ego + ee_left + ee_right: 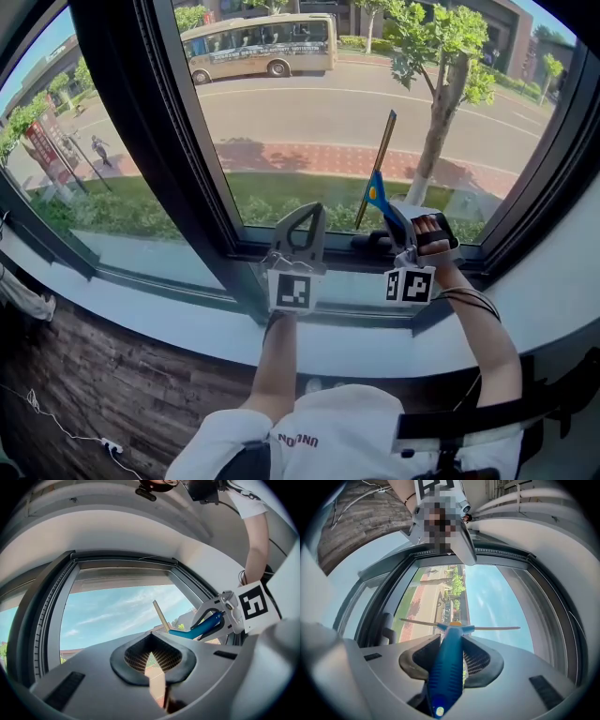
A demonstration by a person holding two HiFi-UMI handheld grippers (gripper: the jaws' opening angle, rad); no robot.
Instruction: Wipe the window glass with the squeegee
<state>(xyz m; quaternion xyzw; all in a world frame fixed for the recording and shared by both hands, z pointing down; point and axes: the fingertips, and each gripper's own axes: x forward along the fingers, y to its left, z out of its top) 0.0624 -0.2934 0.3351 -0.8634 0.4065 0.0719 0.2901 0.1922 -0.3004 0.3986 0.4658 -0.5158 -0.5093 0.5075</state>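
In the head view the squeegee (379, 192) has a blue handle and a long thin blade that stands nearly upright against the window glass (309, 112), low on the big pane. My right gripper (401, 223) is shut on the blue handle. The right gripper view shows the handle (446, 667) running out between the jaws, with the blade (487, 628) lying crosswise on the glass. My left gripper (302, 217) points up at the glass to the left of the squeegee, shut and holding nothing. In the left gripper view its jaws (151, 637) meet, and the squeegee (199, 629) is to the right.
A thick dark window post (141, 131) divides the big pane from a left pane. A pale sill (169, 309) runs below the frame. A dark side frame (539, 178) bounds the pane on the right. Outside are a road, a tree and a bus.
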